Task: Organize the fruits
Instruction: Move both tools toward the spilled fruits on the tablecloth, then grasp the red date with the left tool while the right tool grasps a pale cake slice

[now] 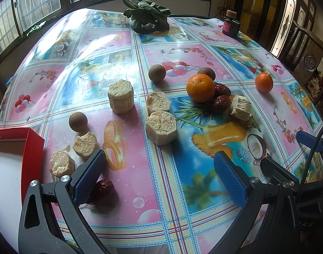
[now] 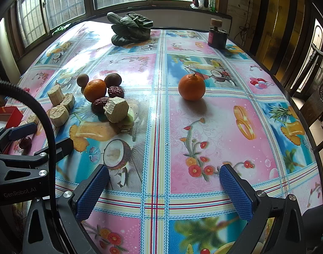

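1. We're looking over a table (image 2: 203, 127) w/ a glossy patterned cloth, windows behind.
2. Oranges (image 2: 191, 87), dates and cane chunks (image 1: 160, 127) are sitting mid-table; red box (image 1: 32, 148) at the left edge.
3. Left gripper (image 1: 159, 169) and right gripper (image 2: 164, 182) are both hovering spread wide, pinching nothing.

Lone orange (image 2: 191, 87) unobstructed — fruit cluster (image 2: 104, 99) crowded.

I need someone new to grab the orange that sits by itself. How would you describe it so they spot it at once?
Start at the fruit cluster in the middle of the patterned tablecloth, where one orange touches red dates and pale cut chunks. Look right, past the blue stripe, to the lone orange. It stands on a pink square, touching nothing, stem nub up.
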